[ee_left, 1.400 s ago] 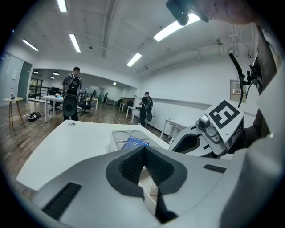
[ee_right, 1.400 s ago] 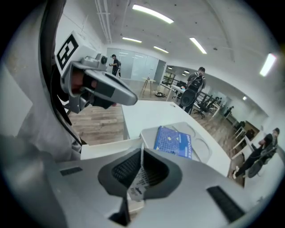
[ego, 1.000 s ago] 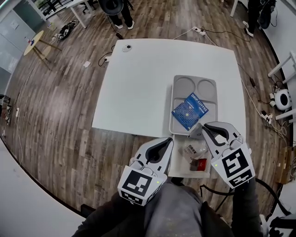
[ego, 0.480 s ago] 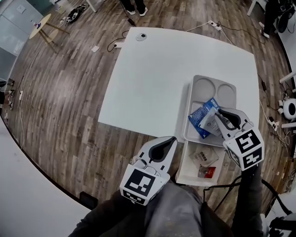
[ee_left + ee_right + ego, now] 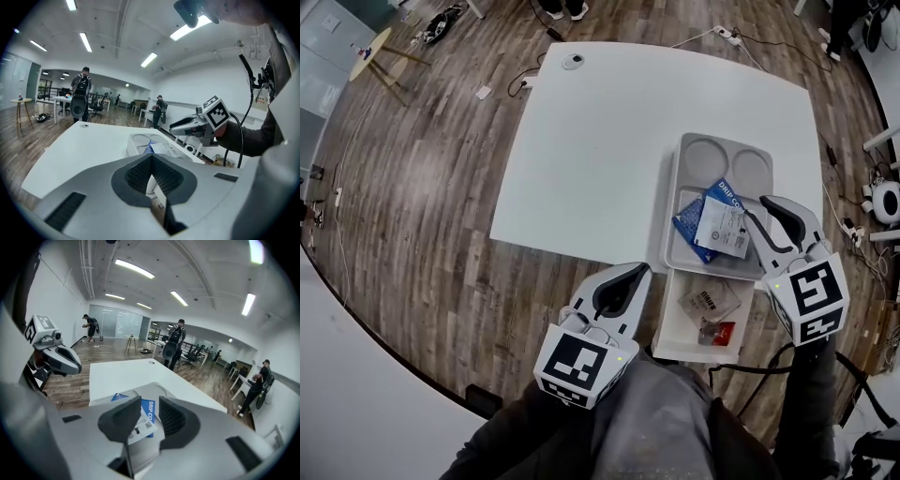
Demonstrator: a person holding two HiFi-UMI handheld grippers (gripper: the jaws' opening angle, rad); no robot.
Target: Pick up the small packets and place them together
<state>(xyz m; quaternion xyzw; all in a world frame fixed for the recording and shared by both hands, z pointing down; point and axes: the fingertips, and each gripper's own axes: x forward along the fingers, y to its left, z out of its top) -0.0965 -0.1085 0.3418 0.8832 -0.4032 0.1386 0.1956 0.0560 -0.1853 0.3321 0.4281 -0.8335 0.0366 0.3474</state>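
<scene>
Our right gripper [image 5: 757, 207], its jaws just opened round the white packet [image 5: 724, 228] on the blue packet [image 5: 686, 228] in the tray [image 5: 710, 155] at the frame's right, could drag the white packet off when pulling away; our left gripper [image 5: 636, 272] is closed and empty.

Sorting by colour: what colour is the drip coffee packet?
Drip coffee packet: blue, best in head view.

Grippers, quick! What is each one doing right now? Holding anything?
Left gripper: jaws closed, holding nothing.
Right gripper: jaws open, just been opening; white packet between them, not gripped.
</scene>
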